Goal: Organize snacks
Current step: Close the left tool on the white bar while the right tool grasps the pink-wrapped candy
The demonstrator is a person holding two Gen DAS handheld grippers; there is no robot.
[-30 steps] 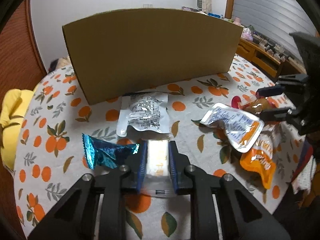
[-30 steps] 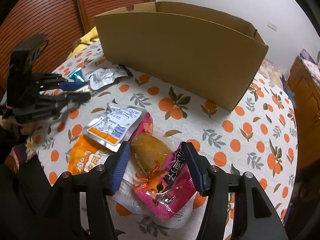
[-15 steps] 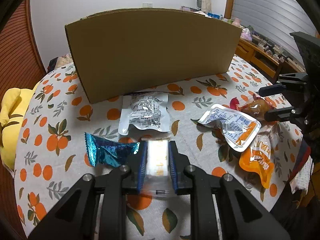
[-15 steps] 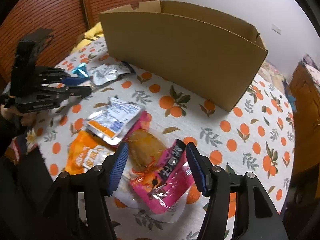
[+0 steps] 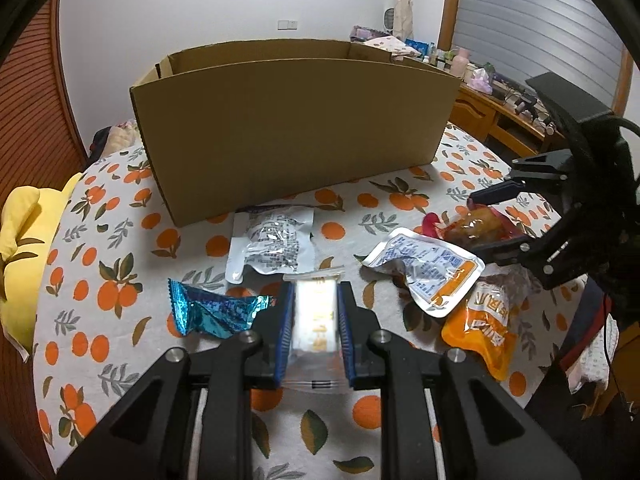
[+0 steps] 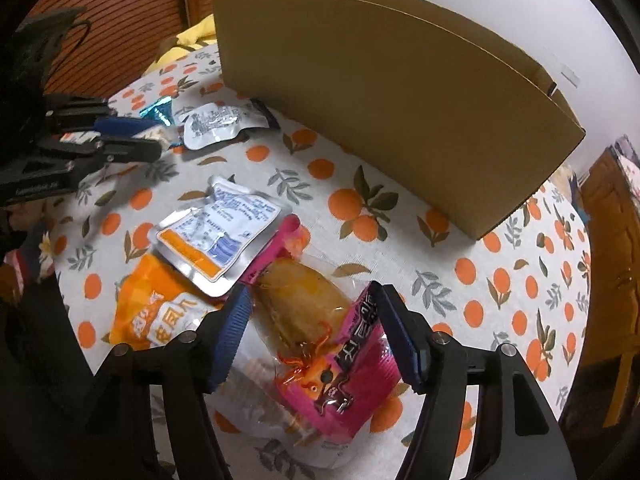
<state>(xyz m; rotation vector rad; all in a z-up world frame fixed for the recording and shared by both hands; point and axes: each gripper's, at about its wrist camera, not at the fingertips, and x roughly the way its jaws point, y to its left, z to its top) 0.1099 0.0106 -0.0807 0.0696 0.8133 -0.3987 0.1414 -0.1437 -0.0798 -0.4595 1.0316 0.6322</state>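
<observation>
My left gripper [image 5: 314, 292] is shut on a small clear-wrapped white and yellow snack [image 5: 316, 316], held just above the table. It shows at the left of the right wrist view as the left gripper [image 6: 158, 138]. My right gripper [image 6: 310, 292] straddles a pink packet [image 6: 352, 364] with a brown snack inside. Its jaws are opening, and the pads stand beside the packet without pressing it. That packet lies on an orange pouch [image 6: 156, 312], next to a white-and-orange pouch [image 6: 216, 232]. The open cardboard box [image 5: 296, 140] stands behind.
A silver packet with black print [image 5: 272, 244] and a blue foil wrapper [image 5: 212, 312] lie in front of the box on the orange-print tablecloth [image 5: 120, 240]. A yellow cushion [image 5: 24, 240] sits past the table's left edge, a wooden cabinet [image 5: 480, 116] at the far right.
The right gripper's jaws have spread wider around the pink packet. The left wrist view now looks a little higher, so the box's open top shows. The left grip is unchanged.
</observation>
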